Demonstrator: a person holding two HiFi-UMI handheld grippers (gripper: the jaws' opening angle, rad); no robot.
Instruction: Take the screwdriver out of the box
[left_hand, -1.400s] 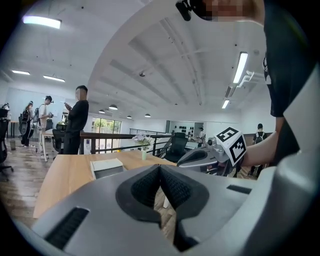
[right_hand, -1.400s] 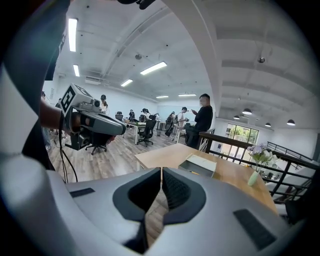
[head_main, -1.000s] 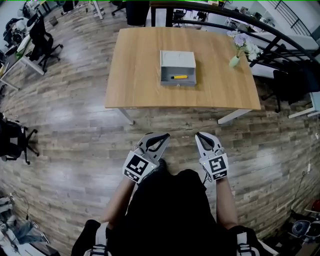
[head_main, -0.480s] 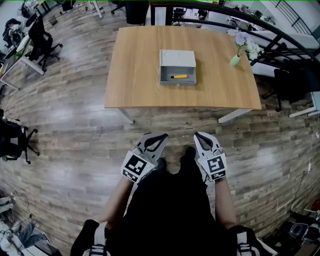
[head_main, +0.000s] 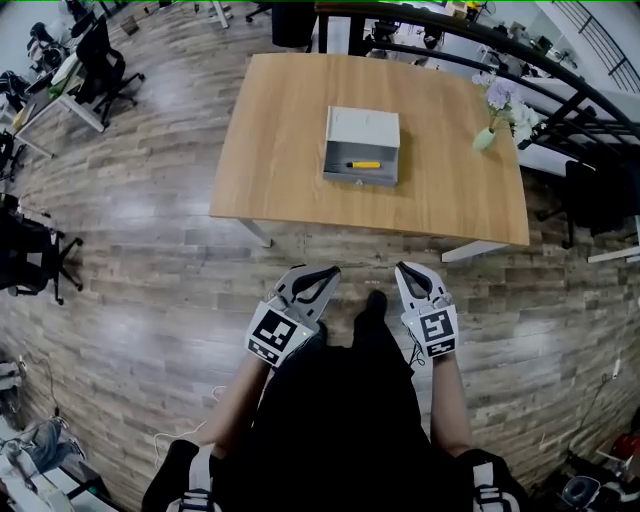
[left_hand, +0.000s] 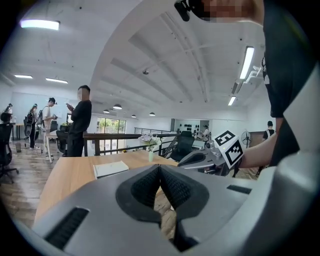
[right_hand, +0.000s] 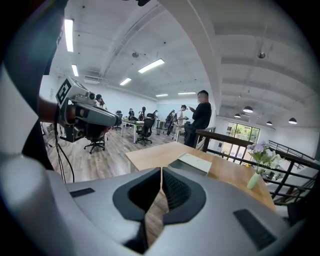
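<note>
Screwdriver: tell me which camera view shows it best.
The head view. From above, the screwdriver lies in plain sight in the open front part of the grey box on the table. Both gripper views catch only the box from low angles; the screwdriver shows in neither.

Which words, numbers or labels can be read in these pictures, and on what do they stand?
No text can be read anywhere.
The left gripper and the right gripper carry only black-and-white square markers, patterns and not letters.
The box and the screwdriver show no print that can be made out.
</note>
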